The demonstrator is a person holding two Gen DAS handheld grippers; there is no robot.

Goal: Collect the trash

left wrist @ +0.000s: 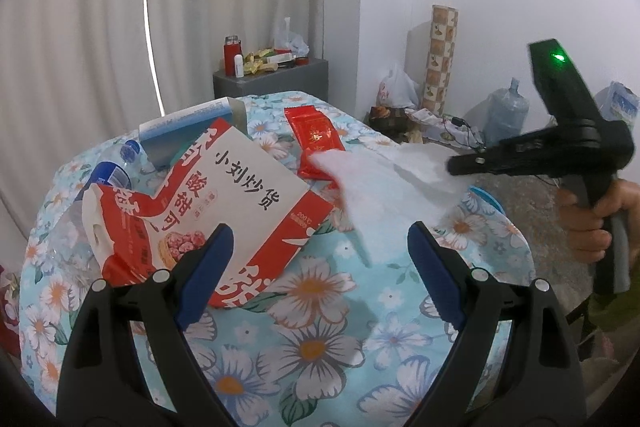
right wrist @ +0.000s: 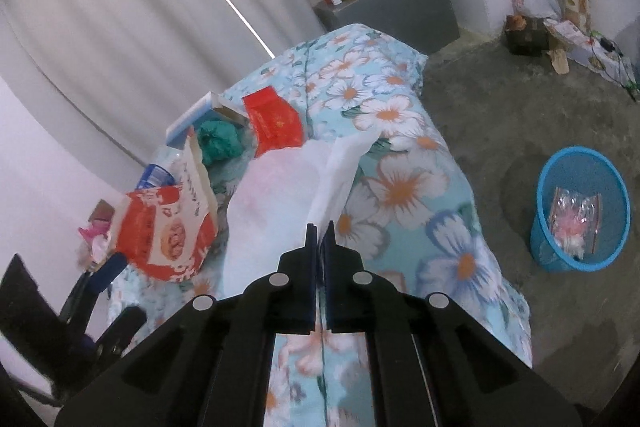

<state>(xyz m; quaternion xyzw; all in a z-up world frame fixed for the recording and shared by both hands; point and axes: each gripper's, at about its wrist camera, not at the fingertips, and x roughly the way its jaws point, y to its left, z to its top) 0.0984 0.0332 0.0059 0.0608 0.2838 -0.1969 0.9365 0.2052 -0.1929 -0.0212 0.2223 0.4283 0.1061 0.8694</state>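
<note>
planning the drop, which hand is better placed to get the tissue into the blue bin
Right: the right gripper is shut on the white tissue, with the blue bin on its side. The left gripper is open and empty.

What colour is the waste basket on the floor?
Blue. The waste basket shows best in the right wrist view.

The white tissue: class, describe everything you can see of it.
The white tissue is a thin, soft-looking paper sheet, creased and folded lengthwise. One end is pinched between the closed blue pads of the right hand-held gripper. The rest hangs over the floral bedcover, its far end near the red packet; contact there is unclear.
</note>
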